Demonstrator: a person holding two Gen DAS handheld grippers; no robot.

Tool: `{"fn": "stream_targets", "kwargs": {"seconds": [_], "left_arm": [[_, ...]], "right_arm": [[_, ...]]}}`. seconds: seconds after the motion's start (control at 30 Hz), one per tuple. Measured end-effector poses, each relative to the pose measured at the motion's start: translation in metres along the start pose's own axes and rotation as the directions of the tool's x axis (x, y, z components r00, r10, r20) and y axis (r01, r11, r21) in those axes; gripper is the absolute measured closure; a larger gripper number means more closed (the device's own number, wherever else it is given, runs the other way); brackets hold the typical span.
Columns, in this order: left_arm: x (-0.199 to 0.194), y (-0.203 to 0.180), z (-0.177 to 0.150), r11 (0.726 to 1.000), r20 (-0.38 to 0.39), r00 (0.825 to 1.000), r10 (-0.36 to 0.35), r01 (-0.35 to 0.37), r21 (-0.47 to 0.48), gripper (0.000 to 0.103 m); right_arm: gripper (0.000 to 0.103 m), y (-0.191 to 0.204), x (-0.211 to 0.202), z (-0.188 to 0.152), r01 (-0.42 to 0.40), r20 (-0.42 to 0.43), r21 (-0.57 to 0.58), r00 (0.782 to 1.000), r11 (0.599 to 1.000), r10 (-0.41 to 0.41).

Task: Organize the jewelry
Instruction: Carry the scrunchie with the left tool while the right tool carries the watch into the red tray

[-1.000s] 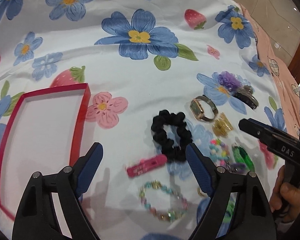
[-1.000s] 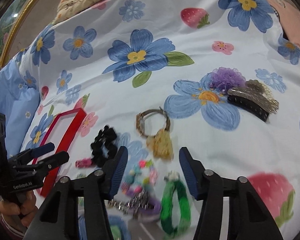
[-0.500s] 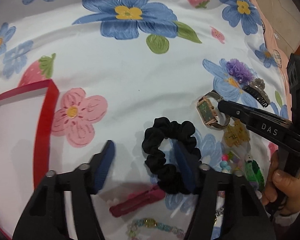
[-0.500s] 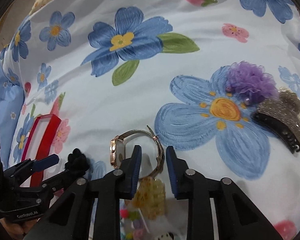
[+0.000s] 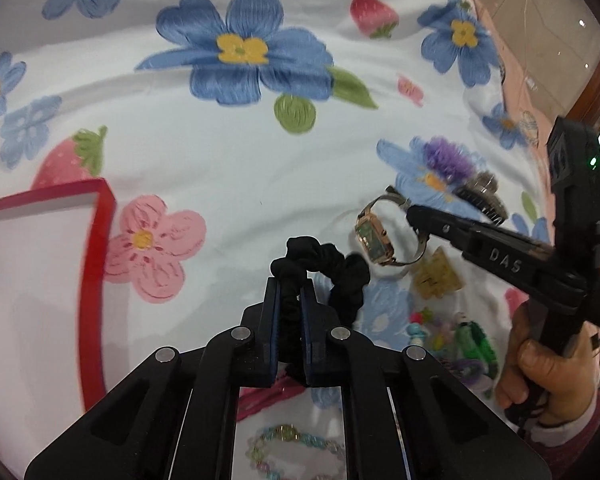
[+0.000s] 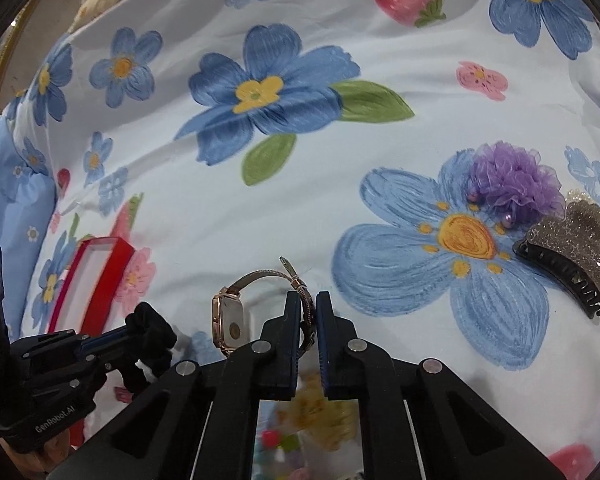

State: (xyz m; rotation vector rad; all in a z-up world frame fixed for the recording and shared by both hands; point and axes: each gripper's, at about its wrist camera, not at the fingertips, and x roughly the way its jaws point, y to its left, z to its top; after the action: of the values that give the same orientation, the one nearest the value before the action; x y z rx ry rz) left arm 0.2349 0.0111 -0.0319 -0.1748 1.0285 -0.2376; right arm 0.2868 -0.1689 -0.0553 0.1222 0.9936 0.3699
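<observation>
My left gripper (image 5: 289,285) is shut on a black scrunchie (image 5: 342,270), which hangs between its fingers; it also shows in the right wrist view (image 6: 150,330). My right gripper (image 6: 309,300) is shut on the band of a rose-gold watch (image 6: 228,322) with a square face; the watch also shows in the left wrist view (image 5: 374,238). A red-rimmed white box (image 5: 36,280) lies open at the left, also seen small in the right wrist view (image 6: 94,276).
On the floral cloth lie a purple flower clip (image 6: 512,180), a glittery claw clip (image 6: 572,256), a yellow claw clip (image 5: 436,276), a green bracelet (image 5: 476,340), a beaded bracelet (image 5: 296,452) and a pink hair clip (image 5: 268,398).
Both grippers moved forward and closed: the left one on the black scrunchie, the right one on the watch band. The scrunchie and watch are now raised off the cloth.
</observation>
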Motion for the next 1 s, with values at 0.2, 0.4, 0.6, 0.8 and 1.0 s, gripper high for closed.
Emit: {"fn": "stream_targets", "kwargs": {"seconds": [0.2,0.4,0.6,0.8,1.0], "left_arm": [[-0.034,0.014,-0.002,0.999,0.054,0.999,-0.008,0.010,-0.038,0.096],[-0.062,0.042,-0.012,0.995,0.089,0.996,0.016,-0.007,-0.101,0.096],[-0.081,0.083,-0.023,0.982,0.106,0.993,0.048,-0.028,-0.186,0.096],[-0.099,0.120,-0.031,0.966,0.124,0.989,0.085,-0.051,-0.253,0.096],[-0.110,0.155,-0.036,0.948,0.137,0.985,0.108,-0.061,-0.314,0.096]], "right_arm": [[0.096,0.021,-0.015,0.001,-0.035,0.028,-0.018,0.999,0.999,0.036],[0.095,0.053,-0.020,-0.002,-0.079,0.030,-0.055,0.996,0.995,0.081],[0.095,0.090,-0.016,-0.005,-0.130,0.016,-0.093,0.991,0.987,0.132],[0.095,0.127,-0.004,-0.007,-0.183,-0.009,-0.128,0.983,0.975,0.183],[0.095,0.165,0.008,-0.005,-0.227,-0.033,-0.165,0.974,0.960,0.224]]}}
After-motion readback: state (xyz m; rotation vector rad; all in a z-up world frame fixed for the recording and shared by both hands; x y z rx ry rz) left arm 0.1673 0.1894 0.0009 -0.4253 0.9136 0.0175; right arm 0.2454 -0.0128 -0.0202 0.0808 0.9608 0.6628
